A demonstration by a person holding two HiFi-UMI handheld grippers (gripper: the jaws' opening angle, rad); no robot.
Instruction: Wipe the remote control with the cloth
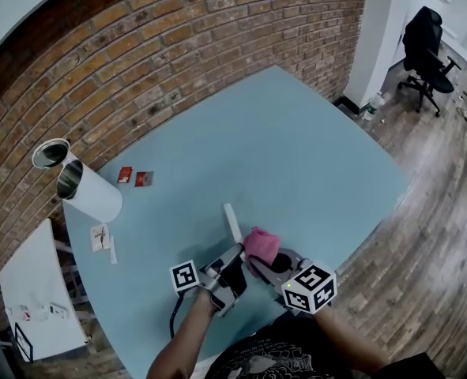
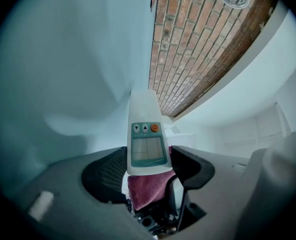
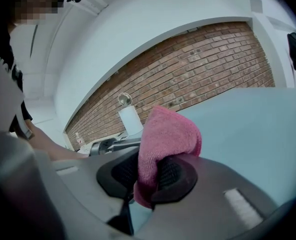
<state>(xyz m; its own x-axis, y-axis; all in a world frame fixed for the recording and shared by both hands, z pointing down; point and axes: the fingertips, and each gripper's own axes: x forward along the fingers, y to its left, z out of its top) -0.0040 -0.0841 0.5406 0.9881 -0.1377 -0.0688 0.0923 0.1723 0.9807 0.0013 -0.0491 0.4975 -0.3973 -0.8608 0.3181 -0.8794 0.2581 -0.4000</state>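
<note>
From the head view I only see the far end of the remote control (image 1: 231, 221); its near end is buried under the cloth (image 1: 260, 245). In the left gripper view its bottom drops out of sight between the pads of the left gripper (image 2: 148, 167). The cloth's lower end likewise vanishes inside the right gripper (image 3: 146, 176). The red packets (image 1: 133, 177) and paper slips (image 1: 101, 238) are too small for me to read.

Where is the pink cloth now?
Head view, low centre: the pink cloth is clamped in the jaws of the right gripper, beside the white remote control that the left gripper holds.
</note>
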